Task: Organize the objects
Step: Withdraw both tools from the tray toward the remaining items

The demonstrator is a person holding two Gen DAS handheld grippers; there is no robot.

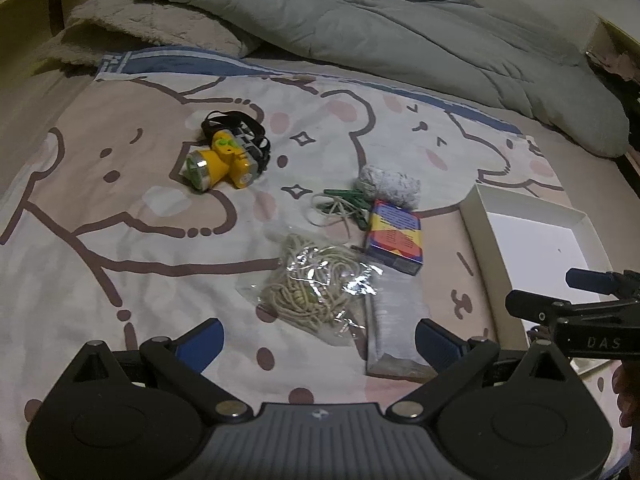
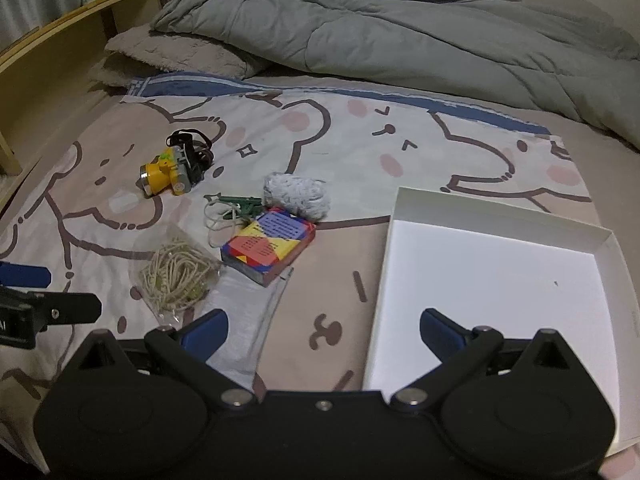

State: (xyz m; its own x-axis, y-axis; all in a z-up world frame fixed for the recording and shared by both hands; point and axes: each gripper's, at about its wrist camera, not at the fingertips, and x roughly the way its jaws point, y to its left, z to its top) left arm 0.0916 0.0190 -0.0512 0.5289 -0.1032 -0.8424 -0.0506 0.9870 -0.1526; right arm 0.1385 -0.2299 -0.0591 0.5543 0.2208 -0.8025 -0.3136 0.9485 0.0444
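On the bear-print sheet lie a yellow headlamp (image 1: 218,164) (image 2: 168,170), green clips with string (image 1: 340,206) (image 2: 236,206), a grey-white fuzzy ball (image 1: 390,186) (image 2: 298,194), a colourful box (image 1: 394,240) (image 2: 270,246), a clear bag of cord (image 1: 316,286) (image 2: 176,274) and a grey flat pouch (image 1: 394,328) (image 2: 250,320). A white shallow box (image 1: 480,236) (image 2: 400,240) sits to the right. My left gripper (image 1: 320,340) is open, low over the cord bag and pouch. My right gripper (image 2: 324,332) is open, near the white box's left edge, holding nothing.
A rumpled grey duvet (image 1: 380,20) (image 2: 400,28) and a beige fleece blanket (image 1: 152,28) (image 2: 176,54) cover the far side of the bed. A wooden shelf (image 2: 60,32) runs along the left. Part of a hand (image 1: 628,392) shows at the right edge.
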